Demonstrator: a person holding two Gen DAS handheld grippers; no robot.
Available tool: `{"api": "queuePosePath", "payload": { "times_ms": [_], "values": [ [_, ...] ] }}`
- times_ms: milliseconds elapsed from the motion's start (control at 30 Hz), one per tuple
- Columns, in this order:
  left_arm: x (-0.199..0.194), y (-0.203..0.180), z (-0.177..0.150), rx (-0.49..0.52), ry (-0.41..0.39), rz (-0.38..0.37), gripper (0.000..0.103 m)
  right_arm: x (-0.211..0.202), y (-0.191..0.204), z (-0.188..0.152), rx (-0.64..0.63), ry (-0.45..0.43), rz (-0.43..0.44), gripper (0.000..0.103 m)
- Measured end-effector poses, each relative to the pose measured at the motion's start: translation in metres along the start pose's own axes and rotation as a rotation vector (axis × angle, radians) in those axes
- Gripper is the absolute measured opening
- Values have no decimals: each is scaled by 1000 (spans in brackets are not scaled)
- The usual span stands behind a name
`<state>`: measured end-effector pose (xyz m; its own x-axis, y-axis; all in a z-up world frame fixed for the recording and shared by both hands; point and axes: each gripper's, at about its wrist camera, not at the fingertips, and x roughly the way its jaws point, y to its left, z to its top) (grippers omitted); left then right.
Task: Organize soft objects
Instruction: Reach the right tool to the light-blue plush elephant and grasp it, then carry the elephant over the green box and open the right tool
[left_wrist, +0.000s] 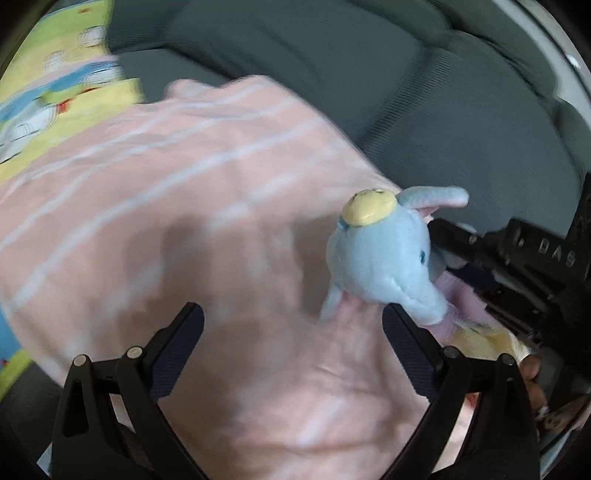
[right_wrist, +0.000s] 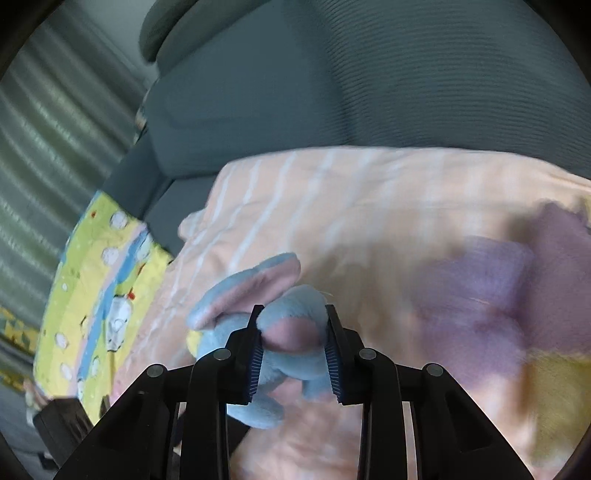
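**Gripping blue elephant plush over striped blanket**

Blue elephant plush (right_wrist: 291, 332) sits clamped between the two pads of the right gripper (right_wrist: 293, 354), pink belly patch facing the right wrist camera, one pink-lined ear flared up to the left. In the left wrist view the same toy (left_wrist: 384, 258) shows its head: yellow cap on top, teal eye, trunk pointing down-right. It is raised above the peach striped blanket (left_wrist: 166, 206).

Left gripper (left_wrist: 293, 350): jaws spread wide, nothing between them, blanket beneath. Its right finger is just beside the plush's trunk; contact cannot be told.

Purple plush (right_wrist: 491, 295), blurred, lies on the blanket right of the elephant. Yellow cartoon-print cloth (right_wrist: 92, 280) lies at the blanket's left edge. Grey sofa cushions (left_wrist: 332, 66) behind.
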<state>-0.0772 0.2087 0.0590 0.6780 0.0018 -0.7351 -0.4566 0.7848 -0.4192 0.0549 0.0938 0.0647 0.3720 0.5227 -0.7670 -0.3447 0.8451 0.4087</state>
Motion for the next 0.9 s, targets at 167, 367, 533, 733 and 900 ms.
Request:
{"api": "queuePosePath", "payload": {
  "times_ms": [167, 367, 533, 733, 900],
  "values": [
    [-18, -61, -31, 237, -21, -135, 92, -67, -56, -25, 130, -119, -41, 32],
    [-40, -125, -66, 433, -37, -325, 61, -135, -108, -57, 226, -253, -107, 32],
    [-54, -169, -82, 545, -50, -427, 44, -167, -139, -77, 299, -338, -51, 32],
    [-61, -215, -90, 661, -82, -483, 43, -215, -165, -94, 346, -475, -110, 32],
    [-62, -253, -101, 738, -86, -563, 43, -261, -184, -107, 378, -579, -185, 32]
  ]
}}
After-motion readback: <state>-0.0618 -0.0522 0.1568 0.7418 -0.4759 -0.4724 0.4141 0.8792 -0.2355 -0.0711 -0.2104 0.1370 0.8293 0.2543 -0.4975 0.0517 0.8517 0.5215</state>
